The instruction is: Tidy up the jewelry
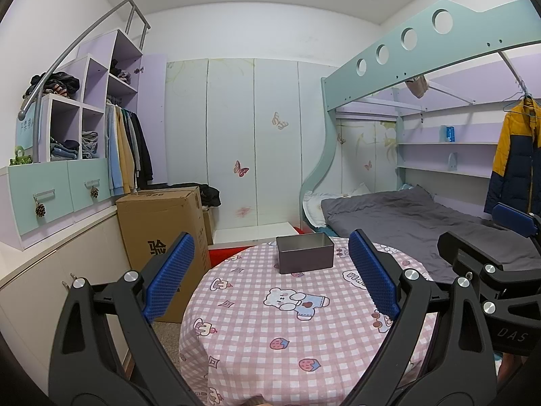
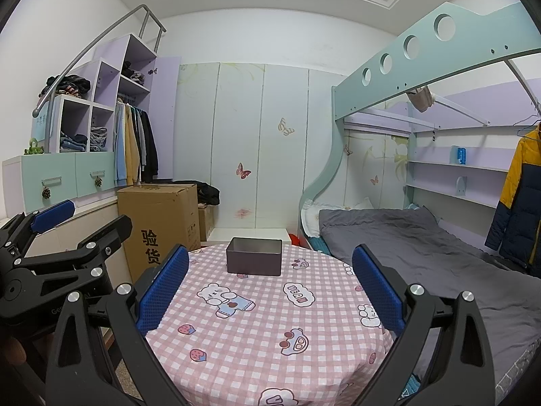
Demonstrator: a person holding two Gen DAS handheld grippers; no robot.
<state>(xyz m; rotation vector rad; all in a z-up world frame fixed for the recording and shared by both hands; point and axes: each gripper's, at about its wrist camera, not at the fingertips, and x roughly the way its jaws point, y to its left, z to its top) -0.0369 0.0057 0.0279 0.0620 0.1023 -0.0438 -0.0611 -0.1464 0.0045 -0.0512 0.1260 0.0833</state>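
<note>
Rectangular grey metal tin (image 1: 305,253), lidless, contents unseen, sits frame centre on round pink-checked cloth surface (image 1: 287,338). Left hand-held gripper (image 1: 270,270) and right hand-held gripper (image 2: 270,286) both gape wide, empty.

You see a pink-and-white checked cloth (image 1: 270,355) with cartoon bears and strawberries on the bench. The open tin (image 1: 305,253) is dull grey. Your left tool (image 1: 270,272) and right tool (image 2: 270,286) have blue dimpled pads on black frames.
</note>
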